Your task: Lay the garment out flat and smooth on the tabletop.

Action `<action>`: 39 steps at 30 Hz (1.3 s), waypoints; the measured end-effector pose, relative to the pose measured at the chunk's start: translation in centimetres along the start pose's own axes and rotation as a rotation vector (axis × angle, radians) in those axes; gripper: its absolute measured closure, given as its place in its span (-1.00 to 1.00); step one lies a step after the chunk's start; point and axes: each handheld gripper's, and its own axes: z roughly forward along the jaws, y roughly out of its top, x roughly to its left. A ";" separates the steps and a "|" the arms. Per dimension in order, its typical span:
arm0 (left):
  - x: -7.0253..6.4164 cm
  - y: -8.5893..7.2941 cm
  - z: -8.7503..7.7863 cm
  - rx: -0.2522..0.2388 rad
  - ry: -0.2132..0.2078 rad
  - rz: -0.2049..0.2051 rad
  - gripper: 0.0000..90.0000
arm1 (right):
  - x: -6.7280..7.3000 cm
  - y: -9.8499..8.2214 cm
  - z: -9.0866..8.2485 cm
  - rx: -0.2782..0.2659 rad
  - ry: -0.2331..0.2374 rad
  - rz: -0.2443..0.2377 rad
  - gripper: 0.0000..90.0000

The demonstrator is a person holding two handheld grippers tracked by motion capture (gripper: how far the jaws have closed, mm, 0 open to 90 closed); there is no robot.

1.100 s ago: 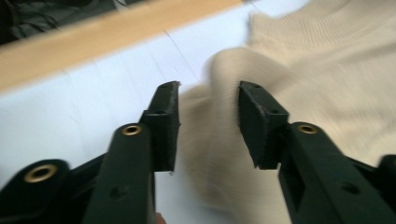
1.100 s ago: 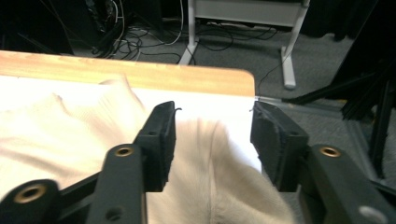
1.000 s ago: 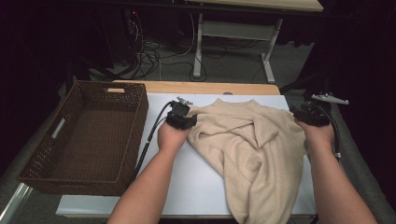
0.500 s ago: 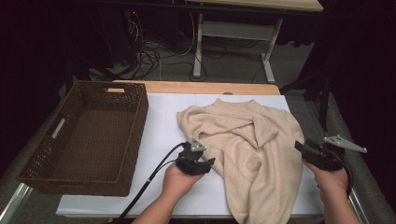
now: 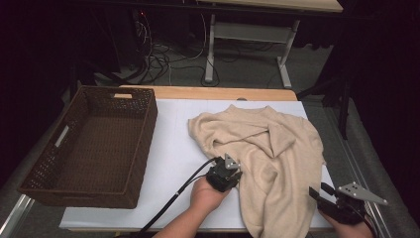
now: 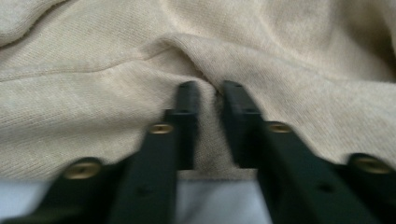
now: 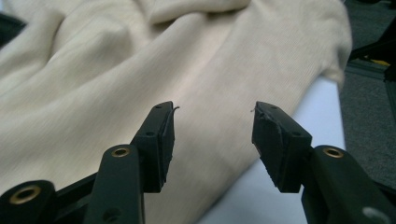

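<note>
A beige knit sweater (image 5: 267, 144) lies crumpled on the right half of the white table top (image 5: 173, 148), its lower end hanging over the near edge. My left gripper (image 5: 236, 174) is at the sweater's near-left edge. In the left gripper view its jaws have just closed, and the gripper (image 6: 210, 91) is shut on a fold of the sweater (image 6: 116, 56). My right gripper (image 5: 319, 191) is low at the near right corner, beside the sweater's right edge. In the right gripper view it (image 7: 212, 114) stands open over the sweater (image 7: 93, 70), with nothing between its pads.
A dark brown wicker basket (image 5: 148, 124) stands empty on the table's left side. A wooden strip (image 5: 198, 93) runs along the far edge. Beyond it are cables (image 5: 163, 54) on the floor and a desk frame (image 5: 247, 34).
Both hands have pulled back from the sweater's far corners toward the near edge of the table. The left gripper now sits at the sweater's near-left edge, the right at the near right corner.
</note>
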 end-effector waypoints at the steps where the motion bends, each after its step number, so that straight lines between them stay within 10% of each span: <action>1: 0.2 -0.1 -0.2 -0.008 -0.011 -0.004 0.84 | 0.3 -0.3 -0.4 0.007 0.000 -0.008 0.11; 14: 2.8 -4.1 -8.6 -0.080 -0.001 -0.053 0.87 | 1.3 -2.4 -1.3 0.072 0.015 -0.014 -0.09; 22: 2.8 -6.1 -8.4 -0.113 -0.023 -0.067 0.87 | 2.5 -2.6 -0.4 0.129 0.057 -0.039 -0.18; 27: 3.2 -6.1 -8.1 -0.113 -0.048 -0.064 0.86 | 3.4 -2.5 -0.3 0.116 0.112 -0.107 0.90; 30: 3.2 -6.1 -7.7 -0.105 -0.045 -0.062 0.86 | 2.8 -1.8 -0.9 0.108 0.041 -0.136 0.95; 39: 2.6 -6.4 -7.3 -0.084 -0.029 -0.043 0.76 | -3.9 -3.2 -3.3 0.048 -0.190 0.000 0.94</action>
